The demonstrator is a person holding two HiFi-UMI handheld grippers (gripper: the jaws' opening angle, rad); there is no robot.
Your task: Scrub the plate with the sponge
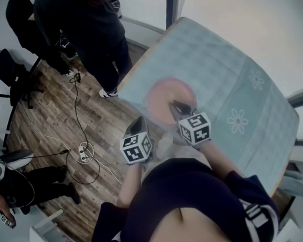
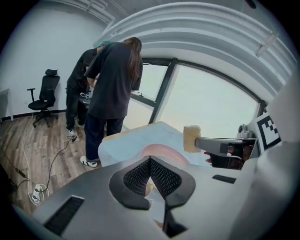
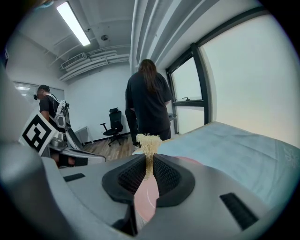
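A pink plate (image 1: 165, 95) lies near the front edge of the table, which has a pale blue cloth (image 1: 229, 74). My right gripper (image 1: 177, 108) hovers over the plate and is shut on a yellow sponge (image 3: 148, 143), squeezed thin, with its frayed top poking past the tips. The plate (image 3: 147, 192) shows pink below that gripper's jaws. At the plate's left rim, my left gripper (image 1: 138, 124) has its tips closed together on the plate's edge (image 2: 161, 151). The left gripper view shows the sponge (image 2: 191, 139) to the right, just above the plate.
Two people in dark clothes (image 1: 87, 30) stand on the wood floor beside the table's far left end. A black office chair (image 1: 9, 74) and cables with a power strip (image 1: 84, 153) are on the floor to the left. Large windows run behind the table.
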